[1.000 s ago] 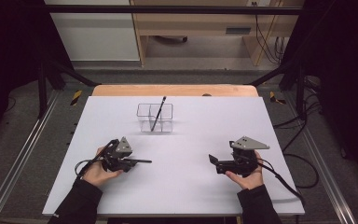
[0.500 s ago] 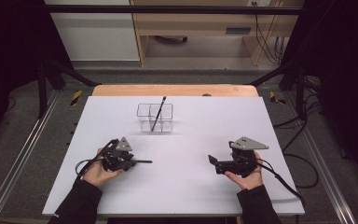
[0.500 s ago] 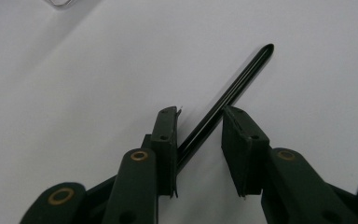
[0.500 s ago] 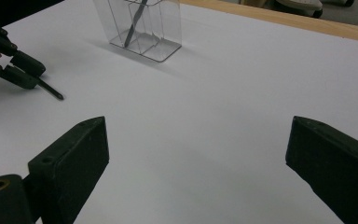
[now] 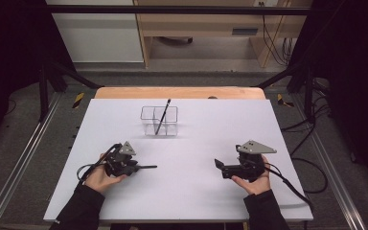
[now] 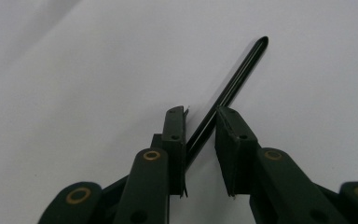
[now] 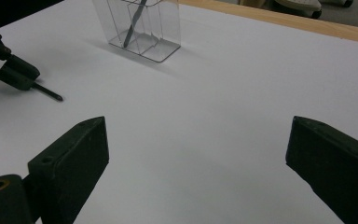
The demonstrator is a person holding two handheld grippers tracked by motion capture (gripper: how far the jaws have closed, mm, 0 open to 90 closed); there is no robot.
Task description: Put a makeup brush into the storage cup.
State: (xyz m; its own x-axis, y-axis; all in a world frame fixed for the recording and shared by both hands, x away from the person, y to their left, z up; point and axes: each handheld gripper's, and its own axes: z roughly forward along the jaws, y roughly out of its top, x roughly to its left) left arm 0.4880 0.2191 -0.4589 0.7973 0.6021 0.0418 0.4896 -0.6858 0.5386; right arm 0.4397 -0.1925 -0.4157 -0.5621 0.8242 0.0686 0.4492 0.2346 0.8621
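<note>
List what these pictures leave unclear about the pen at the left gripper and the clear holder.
- Black pen, left gripper view: its rear end is hidden between and behind the left gripper pads; whether both pads press it cannot be told.
- Clear holder, right gripper view: its top is cut off by the upper edge.
- Holder dividers, high view: too small to count the compartments.

Table: you work at a white sheet point(image 5: 196, 191) on a wooden table point(image 5: 177, 92).
Floor: grey floor point(image 5: 33, 158), with cables point(image 5: 311, 129) at your right.
Behind: a wooden bench point(image 5: 211, 24) and a white cabinet point(image 5: 96, 33).
Sides: black curtains point(image 5: 9, 57).
</note>
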